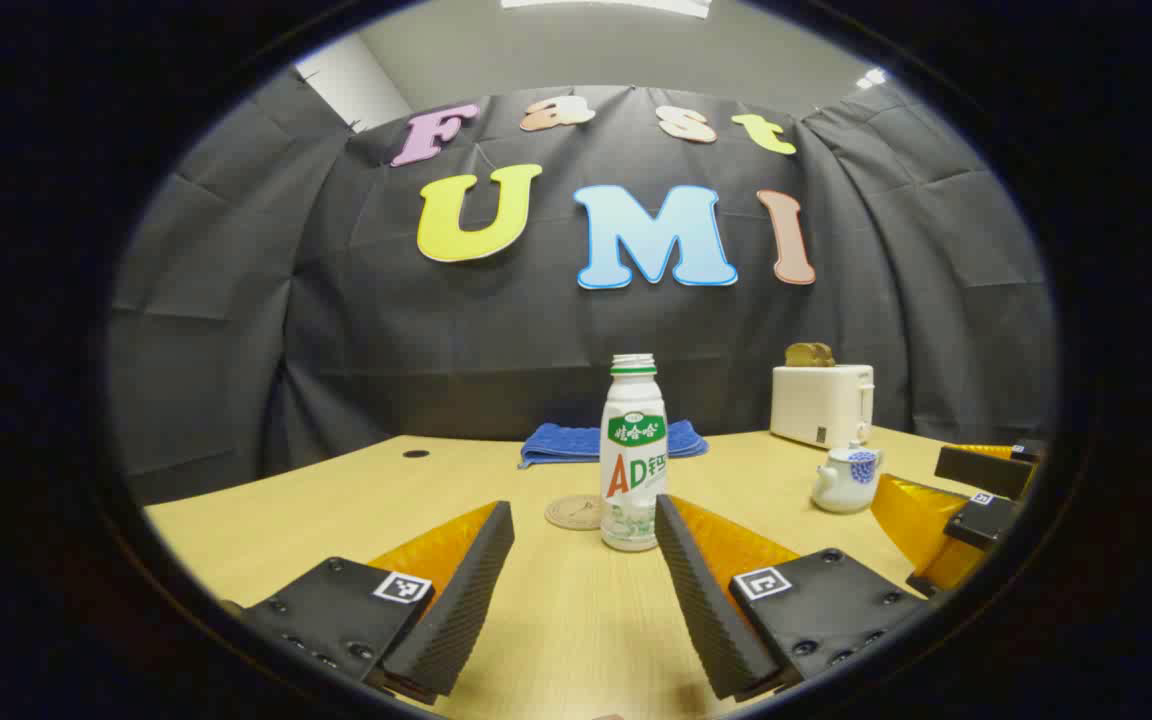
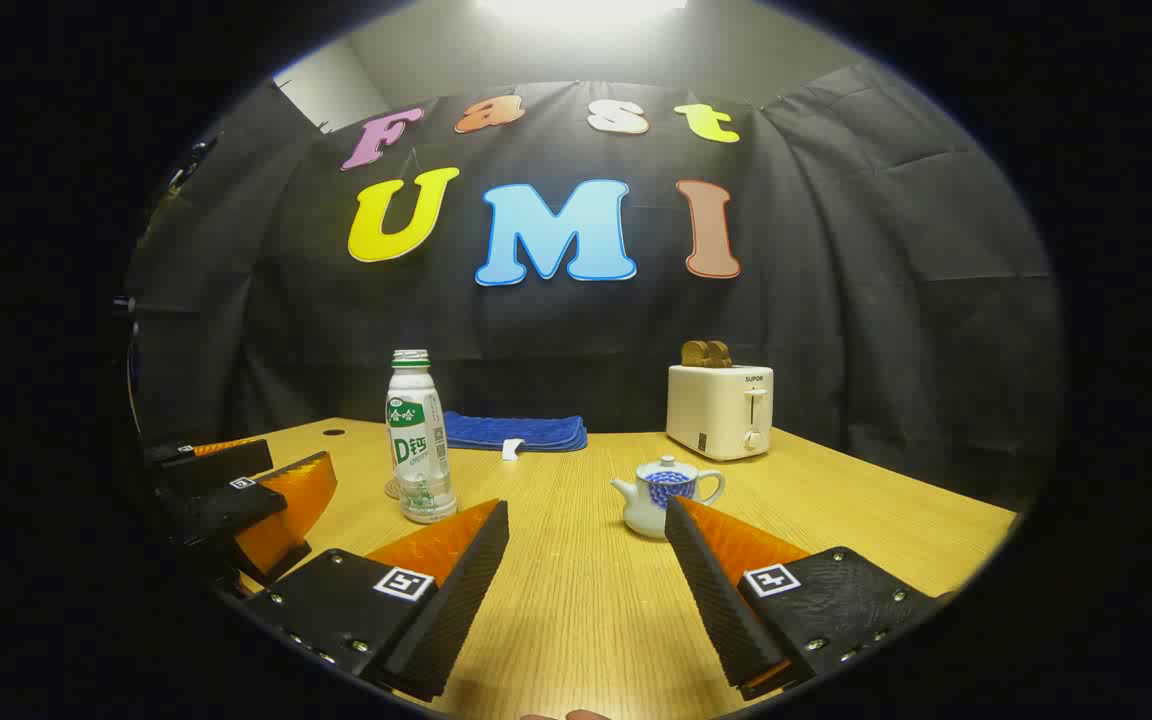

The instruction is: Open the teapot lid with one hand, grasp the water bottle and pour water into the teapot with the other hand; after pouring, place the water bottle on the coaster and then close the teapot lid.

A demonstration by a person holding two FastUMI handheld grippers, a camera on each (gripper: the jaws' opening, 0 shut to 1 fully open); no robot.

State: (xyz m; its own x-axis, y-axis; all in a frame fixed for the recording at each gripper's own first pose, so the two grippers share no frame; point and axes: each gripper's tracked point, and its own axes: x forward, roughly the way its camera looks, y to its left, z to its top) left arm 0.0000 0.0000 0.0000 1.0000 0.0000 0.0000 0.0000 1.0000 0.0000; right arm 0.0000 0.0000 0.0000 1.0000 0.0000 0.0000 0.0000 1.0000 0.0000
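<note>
Both tongs hang spread wide above the wooden worktop (image 1: 316, 500), gripping nothing. The left tongs (image 1: 584, 525) face the water bottle (image 1: 633, 455), which stands upright and capless just beside the round coaster (image 1: 573, 512). The right tongs (image 2: 586, 525) face the small white-and-blue teapot (image 2: 663, 495), its lid (image 2: 666, 466) on. Toward the far edge lie a folded blue towel (image 2: 516, 432) and a white toaster (image 2: 719, 410) holding bread.

My water bottle (image 1: 633, 455) is white with a green label band and orange lettering. My teapot (image 2: 664, 497) is white, patterned blue. The towel (image 2: 516, 432) is blue, the toaster (image 2: 719, 411) cream.
</note>
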